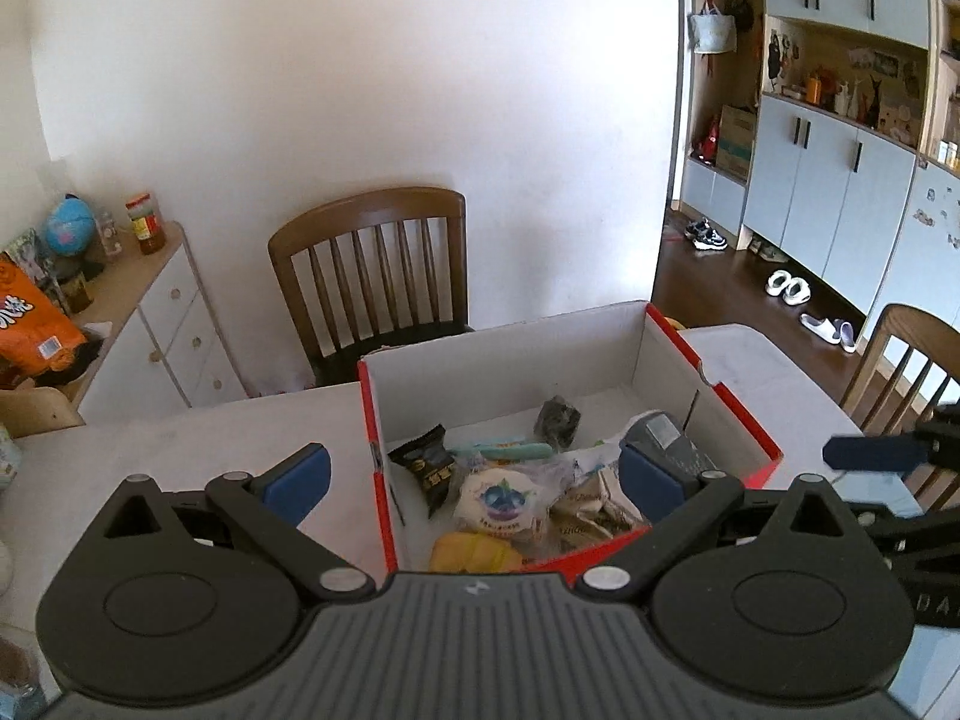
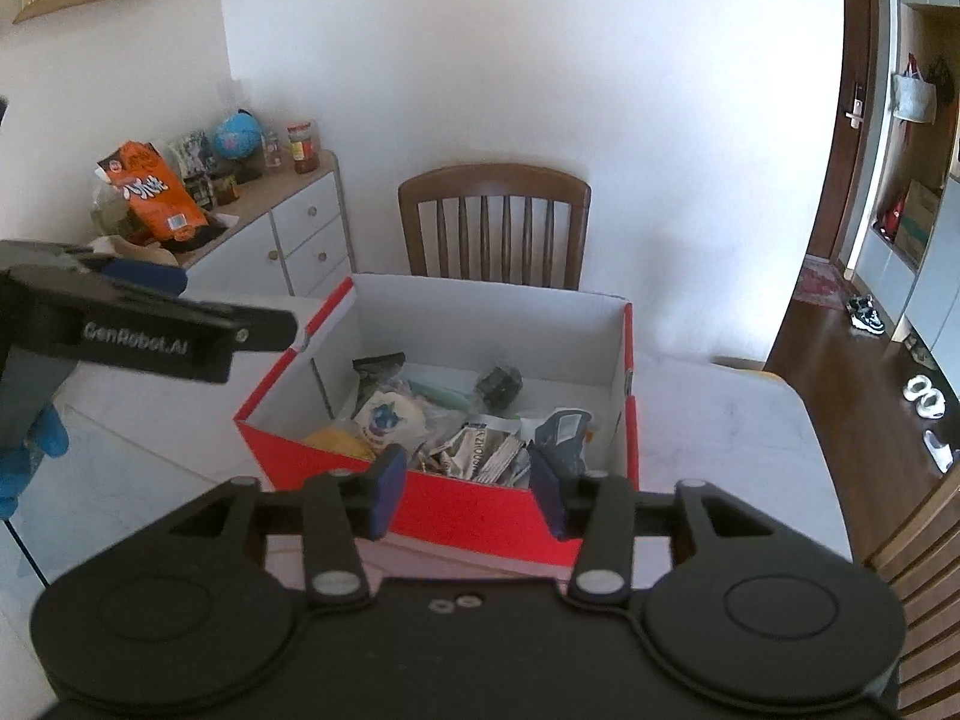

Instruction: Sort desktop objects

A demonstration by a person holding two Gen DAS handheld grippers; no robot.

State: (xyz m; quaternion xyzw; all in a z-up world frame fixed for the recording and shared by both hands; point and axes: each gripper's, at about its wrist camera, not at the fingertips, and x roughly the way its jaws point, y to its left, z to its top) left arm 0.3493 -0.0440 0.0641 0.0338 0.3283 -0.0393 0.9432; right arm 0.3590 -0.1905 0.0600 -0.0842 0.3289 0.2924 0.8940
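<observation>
A red cardboard box (image 1: 510, 372) (image 2: 480, 324) with white inner walls stands on the white table. Inside lie several snack packets: a round blueberry packet (image 1: 501, 498) (image 2: 384, 414), a black packet (image 1: 429, 468), a yellow one (image 1: 474, 552) (image 2: 339, 441), a dark wrapped lump (image 1: 558, 417) (image 2: 498, 387) and a blue-grey pouch (image 1: 666, 444) (image 2: 561, 426). My left gripper (image 1: 474, 480) hovers over the box's near left corner, jaws wide open and empty. My right gripper (image 2: 468, 495) hangs before the box's near red wall, partly open, holding nothing.
A wooden chair (image 1: 372, 276) (image 2: 495, 222) stands behind the table, another chair (image 1: 906, 360) at the right. A white drawer cabinet (image 2: 300, 234) with an orange bag (image 2: 153, 192) and jars is at the left. A blue-gloved hand (image 2: 30, 450) holds the left gripper.
</observation>
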